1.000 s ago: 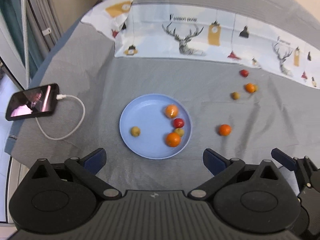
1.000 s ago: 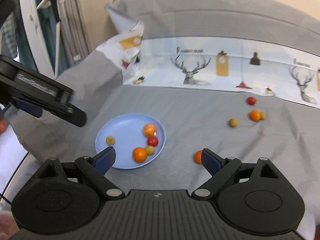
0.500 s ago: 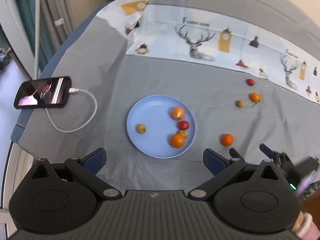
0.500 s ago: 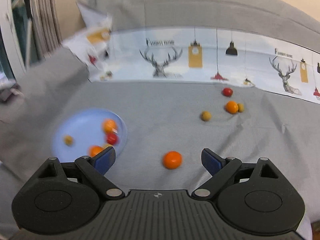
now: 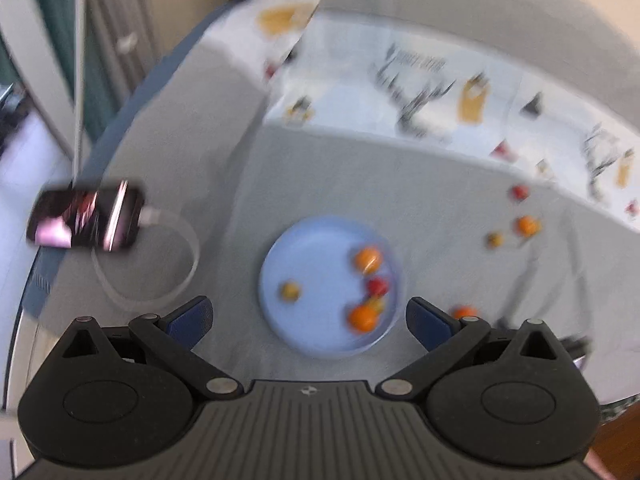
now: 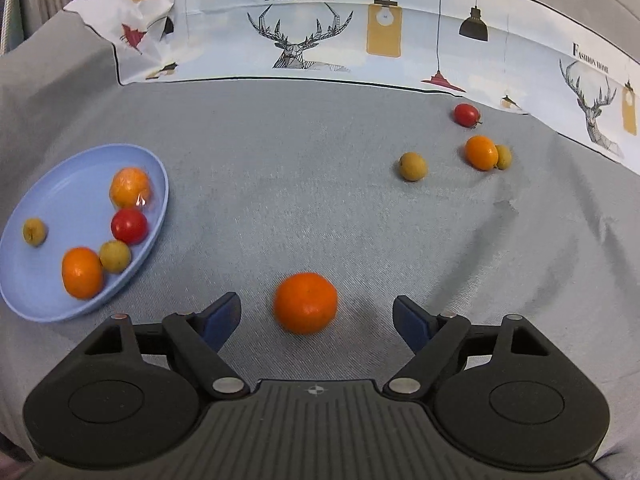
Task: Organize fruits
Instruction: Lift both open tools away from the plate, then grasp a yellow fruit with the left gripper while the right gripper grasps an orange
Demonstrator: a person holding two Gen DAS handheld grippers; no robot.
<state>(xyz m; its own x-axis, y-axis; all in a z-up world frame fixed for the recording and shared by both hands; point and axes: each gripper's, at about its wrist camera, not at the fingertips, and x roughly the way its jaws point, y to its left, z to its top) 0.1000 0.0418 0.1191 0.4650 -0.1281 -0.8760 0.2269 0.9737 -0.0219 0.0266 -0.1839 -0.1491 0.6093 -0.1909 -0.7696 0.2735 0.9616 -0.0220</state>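
Right gripper (image 6: 316, 318) jaws wide apart, lined up on loose orange (image 6: 305, 303) at bottom centre, not yet touching. Step looks like pickup approach; next needs push forward, squeeze, carry to blue plate (image 6: 48, 304) at left edge, five fruits in it. Left gripper (image 5: 310, 322) spread too, empty, hovering above plate; that view blurred. Upper right: four fruits loose on grey cloth (image 6: 300, 184). Beyond: deer-print sheet (image 6: 320, 32).
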